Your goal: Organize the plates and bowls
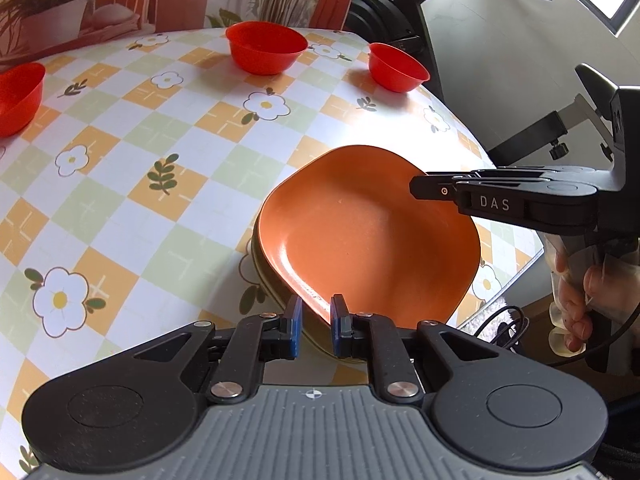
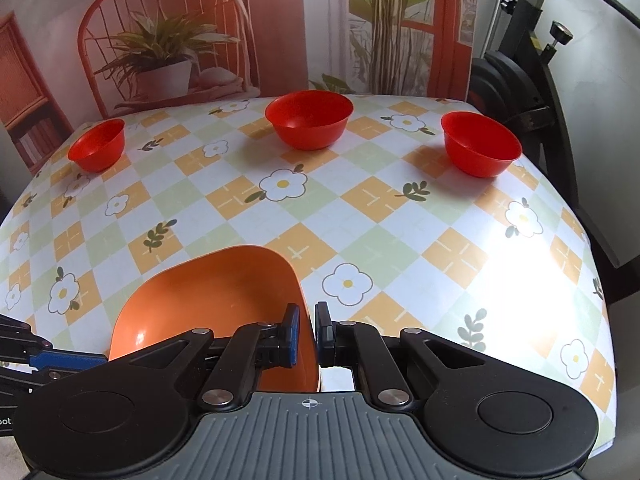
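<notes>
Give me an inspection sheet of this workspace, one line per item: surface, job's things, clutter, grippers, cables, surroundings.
Surface: table under a checked flower-print tablecloth, bright glare near its right edge.
Job's things: three red plastic bowls spaced apart along the far side; orange rounded-square plate tilted on a stack of plates at the near edge.
Clutter: nothing seen.
Grippers: left gripper jaws straddle the orange plate's near rim, grip not certain; right gripper likewise at its right rim.
Cables: black cable looped below the table edge.
Surroundings: printed backdrop of a plant and chair; black exercise machine at right.
</notes>
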`<state>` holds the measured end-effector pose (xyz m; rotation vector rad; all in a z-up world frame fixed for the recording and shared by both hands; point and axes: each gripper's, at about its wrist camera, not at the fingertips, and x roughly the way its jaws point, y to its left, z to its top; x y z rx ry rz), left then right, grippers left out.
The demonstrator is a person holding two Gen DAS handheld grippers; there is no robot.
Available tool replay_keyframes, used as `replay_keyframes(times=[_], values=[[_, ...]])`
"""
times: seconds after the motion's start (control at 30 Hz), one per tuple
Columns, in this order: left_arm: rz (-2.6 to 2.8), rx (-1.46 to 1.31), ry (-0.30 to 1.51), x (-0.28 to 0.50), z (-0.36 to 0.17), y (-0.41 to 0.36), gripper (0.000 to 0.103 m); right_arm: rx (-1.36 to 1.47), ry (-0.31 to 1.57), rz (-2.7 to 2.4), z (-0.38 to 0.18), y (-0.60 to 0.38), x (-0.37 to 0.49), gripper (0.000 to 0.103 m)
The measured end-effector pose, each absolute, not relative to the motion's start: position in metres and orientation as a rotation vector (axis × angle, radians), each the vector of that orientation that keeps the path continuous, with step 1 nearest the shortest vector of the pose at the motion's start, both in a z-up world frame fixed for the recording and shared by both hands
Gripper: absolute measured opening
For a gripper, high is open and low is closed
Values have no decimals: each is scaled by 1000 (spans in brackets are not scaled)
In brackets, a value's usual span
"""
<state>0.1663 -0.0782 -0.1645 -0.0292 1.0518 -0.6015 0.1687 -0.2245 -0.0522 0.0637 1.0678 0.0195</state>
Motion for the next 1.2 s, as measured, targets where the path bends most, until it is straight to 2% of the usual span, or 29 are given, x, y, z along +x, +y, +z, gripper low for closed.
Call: replay_keyframes(times=[1.2], values=[[-593,-81,1045,163,-175,-73,15,48,1132,-2,-82,-224,168,9]])
